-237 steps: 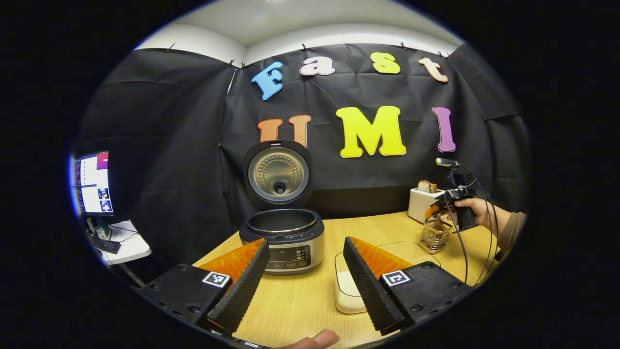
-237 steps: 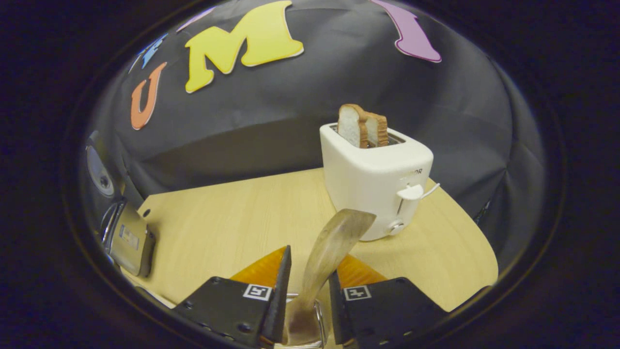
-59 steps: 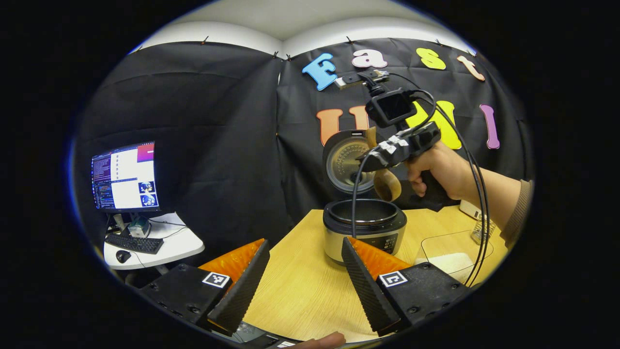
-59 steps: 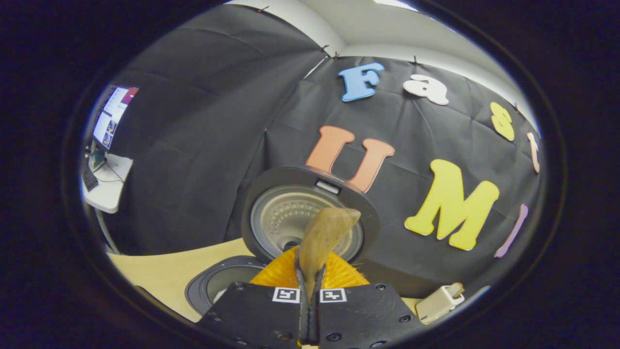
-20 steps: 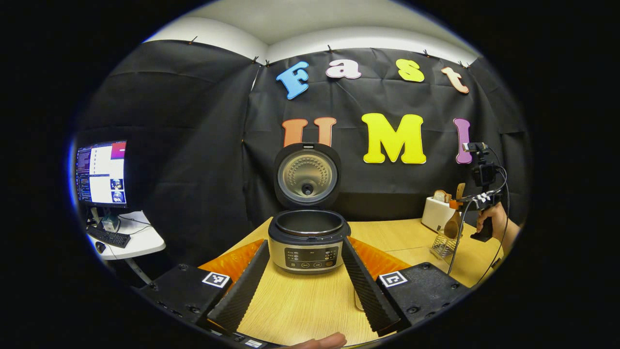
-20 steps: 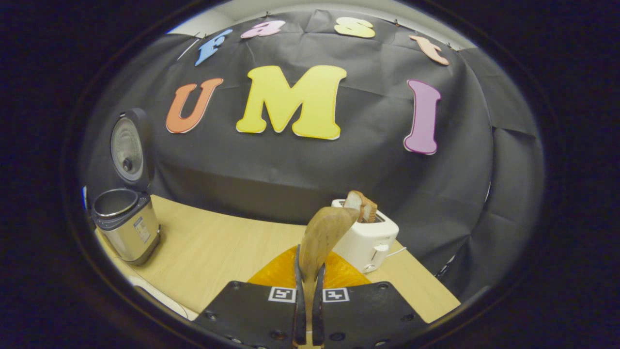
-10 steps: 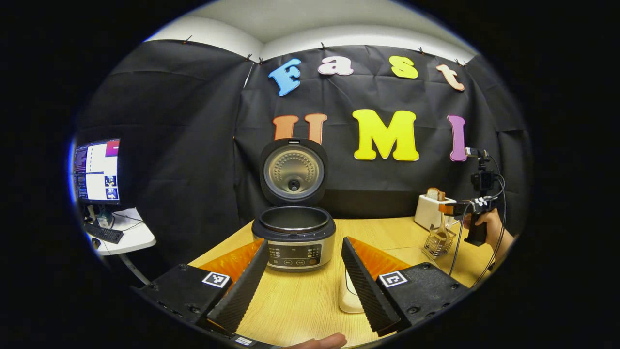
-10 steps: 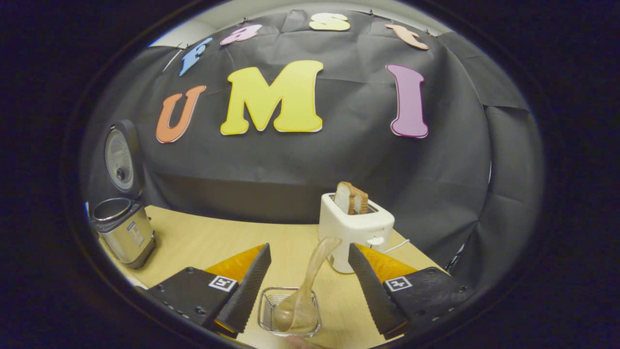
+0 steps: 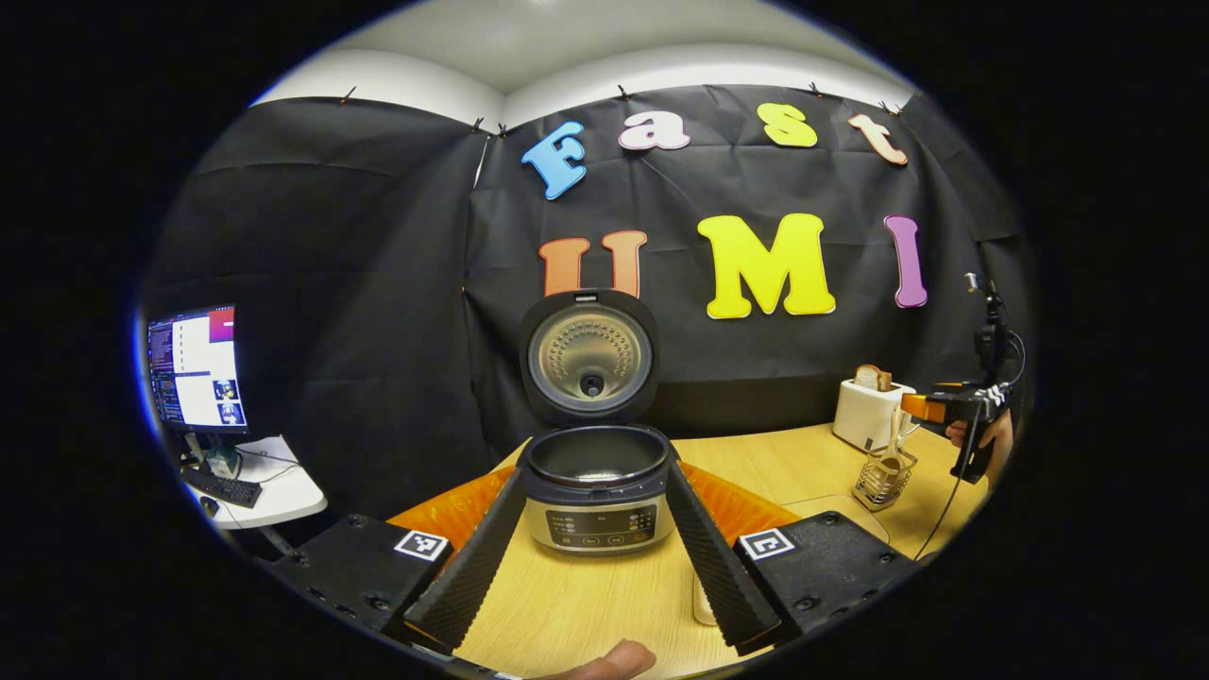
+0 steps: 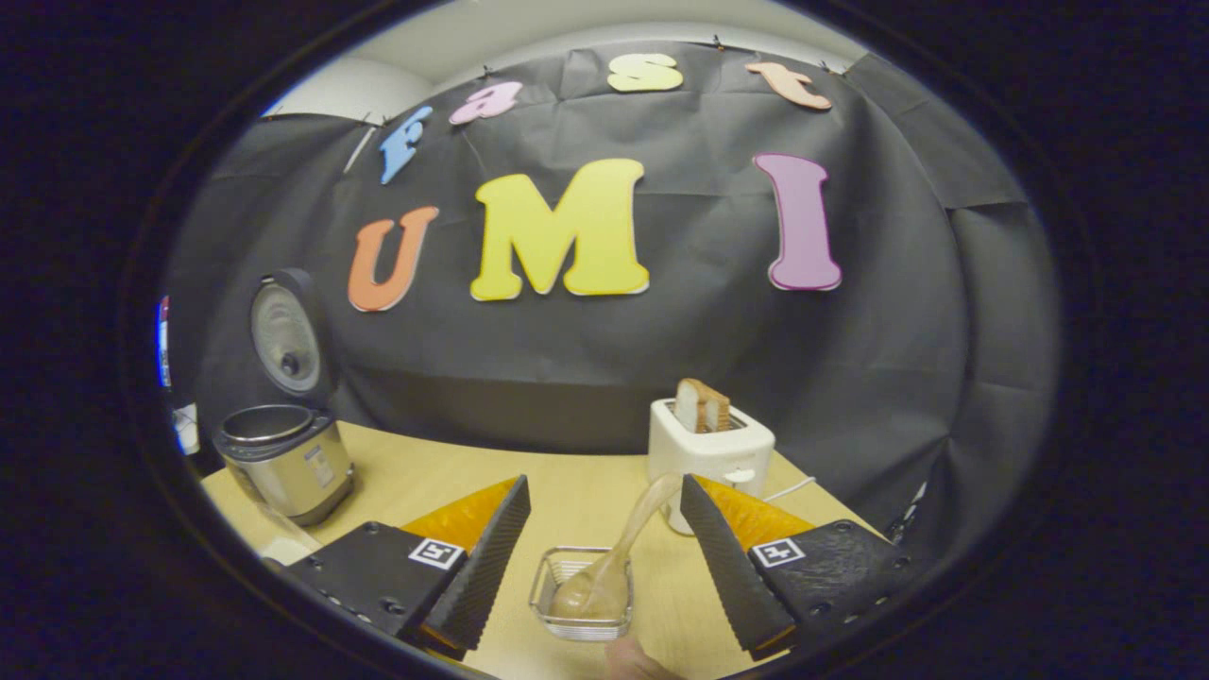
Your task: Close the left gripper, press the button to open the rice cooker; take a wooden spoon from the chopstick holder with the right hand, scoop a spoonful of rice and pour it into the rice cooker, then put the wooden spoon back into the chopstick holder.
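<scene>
The rice cooker (image 9: pixel 597 486) stands open on the wooden table, its lid upright; it also sits at the left in the right gripper view (image 10: pixel 283 463). My left gripper (image 9: pixel 590 576) is open, its fingers flanking the cooker in the image. The wooden spoon (image 10: pixel 604 567) rests bowl-down in the wire chopstick holder (image 10: pixel 581 586), handle leaning right. My right gripper (image 10: pixel 600 576) is open around the holder and spoon, touching neither. In the left gripper view the right gripper (image 9: pixel 930 408) hovers by the holder (image 9: pixel 883 477) with the spoon (image 9: pixel 893 453) in it.
A white toaster (image 10: pixel 708 453) with bread slices stands behind the holder, and appears at far right (image 9: pixel 869 416). A clear rice container (image 9: pixel 822 496) lies right of the cooker. A monitor (image 9: pixel 194 368) on a side desk is off the table's left.
The right gripper let go of the spoon in the holder about half a second ago and has since backed off slightly. The left gripper swung a little, centring the cooker.
</scene>
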The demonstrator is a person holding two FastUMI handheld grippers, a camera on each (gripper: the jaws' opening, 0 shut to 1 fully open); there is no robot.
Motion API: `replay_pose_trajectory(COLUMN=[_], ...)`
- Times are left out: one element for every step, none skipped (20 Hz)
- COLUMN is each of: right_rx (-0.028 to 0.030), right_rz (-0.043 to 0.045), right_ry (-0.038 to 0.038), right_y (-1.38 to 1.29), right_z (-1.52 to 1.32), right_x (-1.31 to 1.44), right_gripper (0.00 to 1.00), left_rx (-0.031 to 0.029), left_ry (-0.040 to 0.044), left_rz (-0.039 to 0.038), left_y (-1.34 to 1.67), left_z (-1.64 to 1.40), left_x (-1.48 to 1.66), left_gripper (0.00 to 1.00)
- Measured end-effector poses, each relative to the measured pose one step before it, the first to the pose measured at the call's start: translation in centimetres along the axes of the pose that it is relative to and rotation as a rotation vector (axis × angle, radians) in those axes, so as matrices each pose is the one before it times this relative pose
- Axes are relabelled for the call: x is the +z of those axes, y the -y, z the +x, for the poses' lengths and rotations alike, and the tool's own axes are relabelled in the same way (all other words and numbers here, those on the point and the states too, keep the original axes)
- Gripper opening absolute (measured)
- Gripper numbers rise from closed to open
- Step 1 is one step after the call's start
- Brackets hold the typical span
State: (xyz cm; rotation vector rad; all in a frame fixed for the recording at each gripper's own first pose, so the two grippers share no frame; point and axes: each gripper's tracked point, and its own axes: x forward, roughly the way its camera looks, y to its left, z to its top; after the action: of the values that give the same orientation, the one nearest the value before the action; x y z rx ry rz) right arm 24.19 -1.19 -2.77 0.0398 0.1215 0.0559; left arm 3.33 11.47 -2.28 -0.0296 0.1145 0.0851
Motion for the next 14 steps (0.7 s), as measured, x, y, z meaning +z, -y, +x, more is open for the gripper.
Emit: replay_pose_trajectory(right_rx=[0.01226, 0.00549, 0.00129, 0.00246, 0.0006, 0.00399, 0.00842, 0.01223, 0.01694, 0.01673, 0.00977, 0.00122, -0.00076, 0.00065], right_rz=[-0.01572, -0.02118, -0.01596, -0.01082, 0.00016, 0.00919, 0.01197, 0.01518, 0.01444, 0.00813, 0.00013, -0.00267, -0.00584, -0.00527], right_ry=[0.00648, 0.00252, 0.0073, 0.00619, 0.00553, 0.00172, -0.00935, -0.00653, -0.00242, -0.00317, -0.00504, -0.0048, -0.00889, -0.00561], right_y=[-0.153, -0.165, -0.197, -0.137, -0.225, -0.248, -0.351, -0.412, -0.487, -0.427, 0.012, 0.004, 0.003, -0.028], right_z=[-0.589, -0.687, -0.682, -0.548, -0.66, -0.681, -0.59, -0.563, -0.539, -0.433, -0.54, -0.165, -0.085, -0.098], right_x=[-0.484, -0.355, -0.216, -0.11, -0.156, -0.262, -0.498, -0.51, -0.395, -0.5, -0.599, -0.423, -0.428, -0.472], right_gripper=[0.95, 0.96, 0.96, 0.96, 0.96, 0.96, 0.95, 0.96, 0.96, 0.95, 0.96, 0.95, 0.95, 0.96], left_rx=[0.01054, -0.00086, -0.00453, 0.00436, 0.01018, 0.01341, 0.0032, -0.00411, -0.00749, -0.00988, -0.00688, -0.00127, -0.0103, -0.00299], left_ry=[-0.00367, -0.00296, -0.0031, 0.00702, 0.02105, 0.02266, 0.01676, 0.02372, 0.01185, 0.01091, 0.01647, 0.01652, 0.01603, 0.0168], left_rz=[-0.00113, -0.00058, 0.00324, 0.00691, 0.00579, 0.00234, -0.00418, -0.00935, -0.0146, -0.01186, -0.01114, -0.013, -0.01144, -0.00457], left_y=[-0.606, -0.093, -0.069, -0.172, -0.507, -0.493, -0.217, 0.021, 0.142, 0.03, 0.063, -0.232, -0.262, -0.271], left_z=[0.492, 0.547, 0.531, 0.525, 0.527, 0.561, 0.618, 0.719, 0.64, 0.771, 0.865, 0.877, 0.95, 1.002], left_x=[0.62, 0.723, 0.805, 1.056, 1.333, 1.279, 1.079, 1.308, 0.799, 1.11, 1.102, 1.03, 0.913, 0.759], left_gripper=[0.96, 0.96, 0.96, 0.96, 0.96, 0.96, 0.96, 0.96, 0.96, 1.0, 0.96, 0.96, 0.96, 0.96])
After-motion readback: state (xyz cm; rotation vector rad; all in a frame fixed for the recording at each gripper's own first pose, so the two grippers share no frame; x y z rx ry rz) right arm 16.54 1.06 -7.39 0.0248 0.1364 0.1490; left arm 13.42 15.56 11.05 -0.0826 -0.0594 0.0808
